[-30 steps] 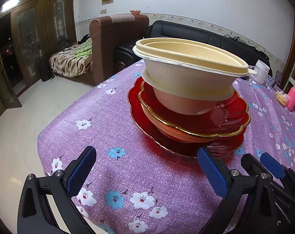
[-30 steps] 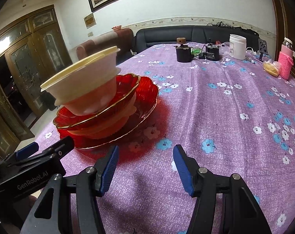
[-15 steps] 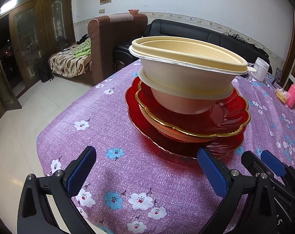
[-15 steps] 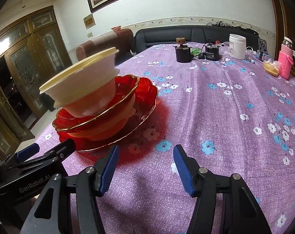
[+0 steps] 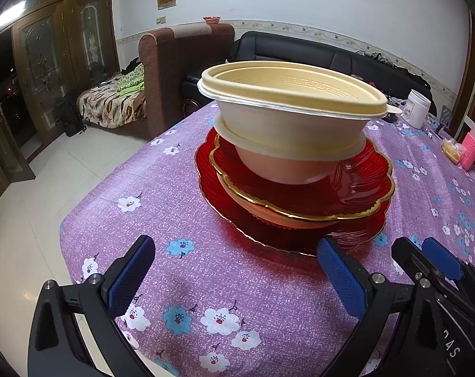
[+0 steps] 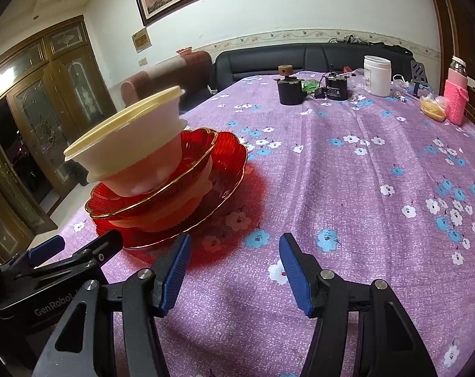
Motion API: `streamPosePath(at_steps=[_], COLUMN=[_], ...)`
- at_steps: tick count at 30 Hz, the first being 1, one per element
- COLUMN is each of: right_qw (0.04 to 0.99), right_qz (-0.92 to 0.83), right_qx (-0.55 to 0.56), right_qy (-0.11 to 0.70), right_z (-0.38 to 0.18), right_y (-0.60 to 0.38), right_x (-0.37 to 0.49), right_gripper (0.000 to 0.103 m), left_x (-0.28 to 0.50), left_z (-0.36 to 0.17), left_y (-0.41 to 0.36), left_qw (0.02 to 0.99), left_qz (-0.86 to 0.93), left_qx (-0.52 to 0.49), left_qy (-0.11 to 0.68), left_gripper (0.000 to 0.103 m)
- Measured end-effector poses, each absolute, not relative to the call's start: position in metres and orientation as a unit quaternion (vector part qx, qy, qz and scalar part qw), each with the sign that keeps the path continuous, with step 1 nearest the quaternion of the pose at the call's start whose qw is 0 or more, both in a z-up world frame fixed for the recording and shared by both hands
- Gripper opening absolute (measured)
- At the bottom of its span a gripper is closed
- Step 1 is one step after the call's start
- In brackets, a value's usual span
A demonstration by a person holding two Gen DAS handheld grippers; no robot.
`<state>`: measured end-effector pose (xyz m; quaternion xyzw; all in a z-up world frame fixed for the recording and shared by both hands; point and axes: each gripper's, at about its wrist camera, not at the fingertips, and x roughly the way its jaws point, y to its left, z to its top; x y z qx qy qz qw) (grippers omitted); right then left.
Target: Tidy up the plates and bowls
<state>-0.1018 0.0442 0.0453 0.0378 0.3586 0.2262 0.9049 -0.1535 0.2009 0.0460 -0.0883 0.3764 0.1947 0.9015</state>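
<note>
A stack stands on the purple flowered table: a large red glass plate [image 5: 287,235] at the bottom, a gold-rimmed red dish [image 5: 356,185] on it, and two nested cream bowls [image 5: 287,122] on top, tilted. The stack also shows in the right wrist view, with the cream bowls [image 6: 133,144] and the red plate [image 6: 231,163]. My left gripper [image 5: 237,270] is open and empty, just in front of the stack. My right gripper [image 6: 234,270] is open and empty, to the right of the stack. The left gripper [image 6: 67,251] shows at the left of the right wrist view.
At the table's far end stand a black pot [image 6: 290,89], a black device [image 6: 337,88], a white jar [image 6: 377,76], a pink bottle [image 6: 456,94] and a food bag [image 6: 432,109]. The table edge [image 5: 80,207] drops to the floor at left. Sofas stand behind.
Both grippers have drifted very slightly; the stack sits a little closer in the left wrist view. Jaws stay open.
</note>
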Motion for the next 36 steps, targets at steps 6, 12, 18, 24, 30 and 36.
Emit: streamPosePath(at_steps=[6, 12, 18, 24, 30, 36], right_qw=[0.907, 0.911, 0.913, 0.911, 0.906, 0.903], right_qz=[0.226, 0.221, 0.231, 0.261, 0.281, 0.288], right_qx=[0.043, 0.050, 0.043, 0.019, 0.002, 0.001], right_qy=[0.354, 0.345, 0.333, 0.317, 0.316, 0.320], right_z=[0.047, 0.052, 0.059, 0.071, 0.073, 0.069], right_y=[0.039, 0.032, 0.032, 0.045, 0.055, 0.054], right_x=[-0.103, -0.104, -0.106, -0.113, -0.118, -0.118], right_gripper=[0.063, 0.063, 0.063, 0.064, 0.065, 0.065], left_x=[-0.154, -0.171, -0.202, -0.188, -0.183, -0.176], left_z=[0.049, 0.065, 0.102, 0.103, 0.096, 0.095], left_y=[0.196, 0.187, 0.178, 0.181, 0.183, 0.182], left_qw=[0.903, 0.921, 0.944, 0.941, 0.931, 0.927], left_qz=[0.194, 0.215, 0.246, 0.200, 0.210, 0.209], left_qx=[-0.083, -0.070, -0.059, -0.066, -0.068, -0.076], left_qy=[0.375, 0.317, 0.211, 0.266, 0.292, 0.303], left_gripper=[0.103, 0.103, 0.103, 0.103, 0.103, 0.103])
